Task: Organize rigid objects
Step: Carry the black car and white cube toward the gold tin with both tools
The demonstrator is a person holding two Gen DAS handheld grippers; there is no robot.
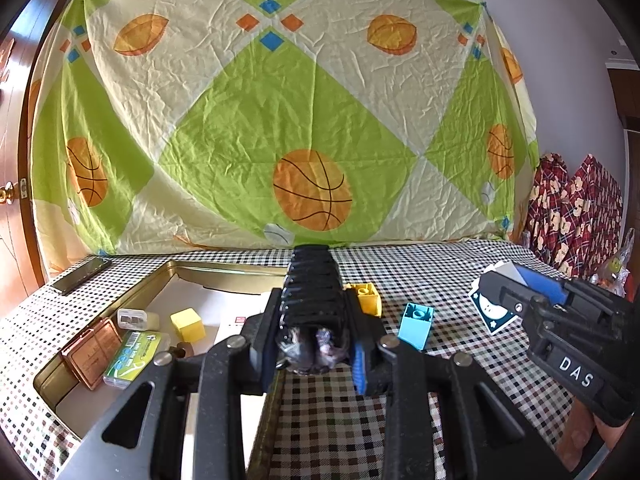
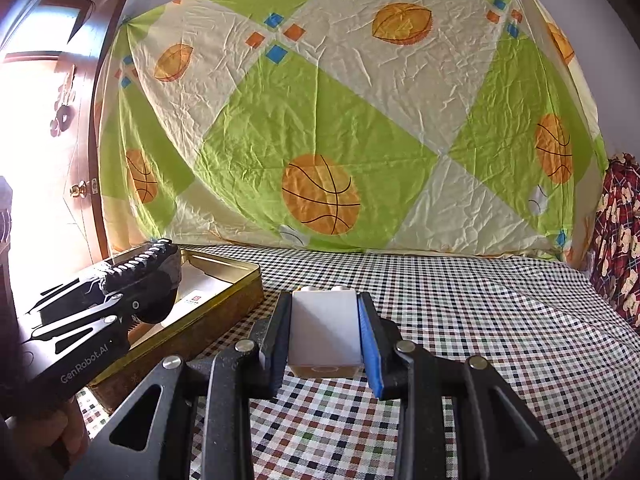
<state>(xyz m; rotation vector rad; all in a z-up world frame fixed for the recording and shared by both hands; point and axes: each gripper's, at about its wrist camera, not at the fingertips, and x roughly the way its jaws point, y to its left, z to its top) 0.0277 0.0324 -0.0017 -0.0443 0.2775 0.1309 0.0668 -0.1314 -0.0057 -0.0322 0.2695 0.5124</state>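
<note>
The left tongs (image 1: 316, 320) are clenching a black ribbed object (image 1: 314, 280) lengthwise just beside the gold tin tray (image 1: 224, 270) on the checked counter (image 1: 420, 264), while the right tongs (image 2: 326, 332), farther to the right of the tray, are clenching a white toy brick (image 2: 324, 328).

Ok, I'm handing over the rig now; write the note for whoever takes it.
Left gripper: shut on a black ribbed object, beside the gold tin.
Right gripper: shut on a white block, above the checked cloth.
Done: yellow cube, copper case and green box are in the tin.
Left: both held items, plus yellow brick and blue brick on the cloth.
</note>
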